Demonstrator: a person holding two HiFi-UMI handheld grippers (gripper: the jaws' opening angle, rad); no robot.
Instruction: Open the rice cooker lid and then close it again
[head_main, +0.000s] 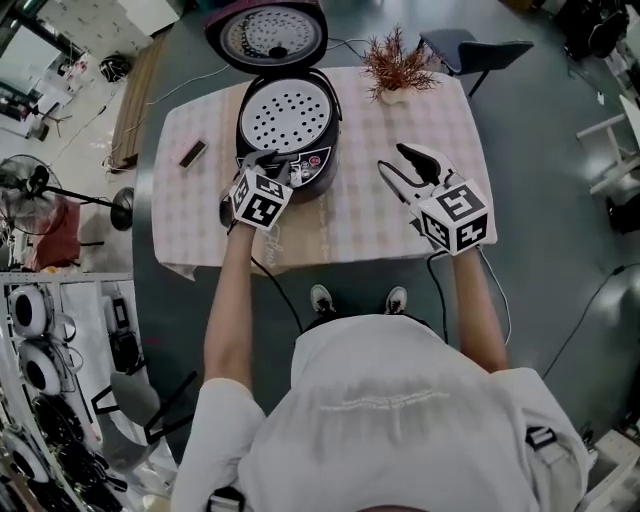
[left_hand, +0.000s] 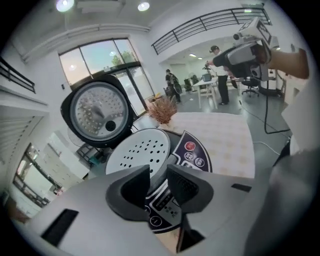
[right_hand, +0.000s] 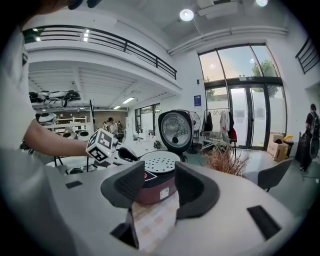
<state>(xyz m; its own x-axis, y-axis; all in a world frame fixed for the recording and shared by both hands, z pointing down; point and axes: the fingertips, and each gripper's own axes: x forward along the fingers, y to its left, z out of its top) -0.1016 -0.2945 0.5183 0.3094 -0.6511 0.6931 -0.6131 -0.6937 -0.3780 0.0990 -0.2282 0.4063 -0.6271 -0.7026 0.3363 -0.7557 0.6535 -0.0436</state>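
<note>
Item 1: rice cooker (head_main: 288, 125), dark body, standing on a table (head_main: 440, 110) covered with a pale checked cloth. Lid (head_main: 266, 35) open, swung up and back behind the cooker's rim, its round metal inner face turned forward. A perforated white tray (head_main: 288, 113) sits flat in the cooker's mouth. The control panel (left_hand: 192, 152), with round buttons, is at the cooker's front edge

Item 2: left gripper (head_main: 272, 160), held at the cooker's front, tips over the control panel. Jaws apart; the left gripper view shows the cooker's front edge in the gap between them, and the pads do not press on it

Item 3: right gripper (head_main: 393, 158), held above the cloth to the right of the cooker, well apart from it and pointed toward it. Jaws apart, with nothing between them; only the cloth and the cooker's side show beyond the gap

Item 4: dried plant (head_main: 397, 65) in a small pale pot, behind and to the right of the cooker, on the cloth

Item 5: small dark flat block (head_main: 192, 153), left of the cooker, on the cloth; what it is cannot be told

Item 6: dark chair (head_main: 475, 50), on the floor beyond the table, behind and right of the cooker
</note>
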